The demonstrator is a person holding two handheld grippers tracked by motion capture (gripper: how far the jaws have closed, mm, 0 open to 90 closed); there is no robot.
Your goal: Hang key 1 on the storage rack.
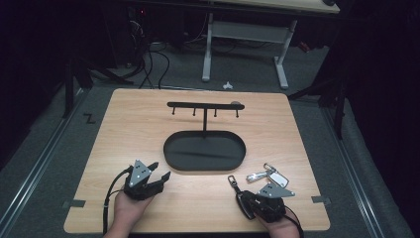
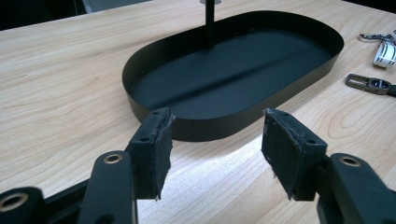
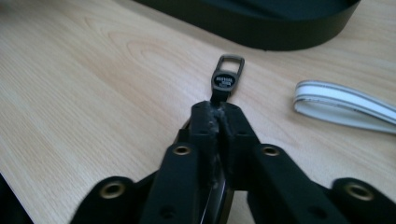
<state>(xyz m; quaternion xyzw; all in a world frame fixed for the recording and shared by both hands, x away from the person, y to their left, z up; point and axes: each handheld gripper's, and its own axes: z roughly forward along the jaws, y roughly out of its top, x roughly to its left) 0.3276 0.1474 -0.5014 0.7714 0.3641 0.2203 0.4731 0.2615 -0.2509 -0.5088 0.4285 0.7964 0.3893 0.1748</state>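
Note:
A black oval tray lies in the middle of the wooden table, and a T-shaped bar with small hooks rises from its far side. My left gripper rests near the tray's front left rim, open, with nothing between its pads. My right gripper sits at the front right, shut on a black key fob. The fob's dark metal loop sticks out past the jaw tips and lies on the table.
A white and silver key ring strap lies on the table just right of the fob's loop. The table's front edge is close behind both hands. Beyond the table are a white desk frame and cables on the floor.

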